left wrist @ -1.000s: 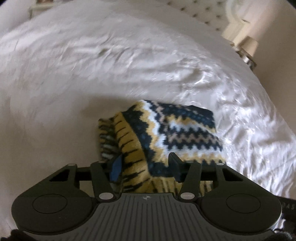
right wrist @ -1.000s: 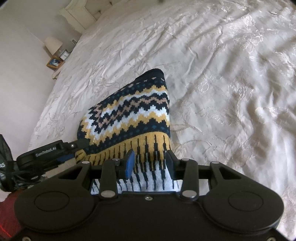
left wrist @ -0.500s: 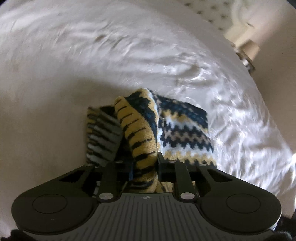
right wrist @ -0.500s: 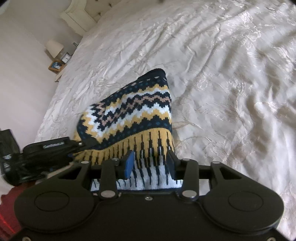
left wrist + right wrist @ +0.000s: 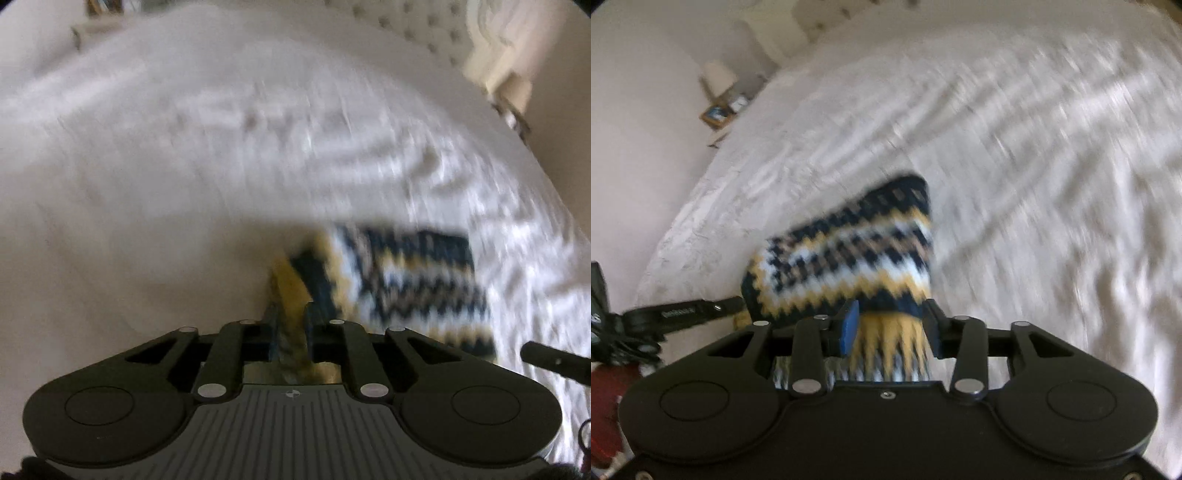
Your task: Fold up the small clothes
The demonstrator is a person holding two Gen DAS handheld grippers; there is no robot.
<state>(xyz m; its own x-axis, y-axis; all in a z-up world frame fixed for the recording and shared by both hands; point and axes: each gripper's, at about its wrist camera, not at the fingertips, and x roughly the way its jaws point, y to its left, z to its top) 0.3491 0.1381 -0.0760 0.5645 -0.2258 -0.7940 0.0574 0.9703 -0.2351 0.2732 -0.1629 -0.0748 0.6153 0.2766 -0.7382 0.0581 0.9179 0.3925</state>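
Observation:
A small knitted garment with navy, yellow, white and tan zigzag bands [image 5: 849, 254] hangs over the white bedspread [image 5: 1034, 166]. My left gripper [image 5: 290, 325] is shut on a bunched yellow corner of the garment [image 5: 413, 280], the rest trailing to the right. My right gripper [image 5: 888, 328] has its jaws set wide around the yellow ribbed hem; the cloth fills the gap but the pads stand apart from each other. Both views are blurred by motion. The left gripper shows at the left in the right wrist view [image 5: 683, 314].
The white bedspread [image 5: 184, 166] fills both views. A tufted headboard [image 5: 424, 33] is at the far end. A bedside table with a lamp [image 5: 718, 79] and framed picture stands by the wall on the left of the right wrist view.
My left gripper closed on the garment's corner and pulled it up into a narrow bunch. Both grippers have swung, lifting the garment; the views are now blurred.

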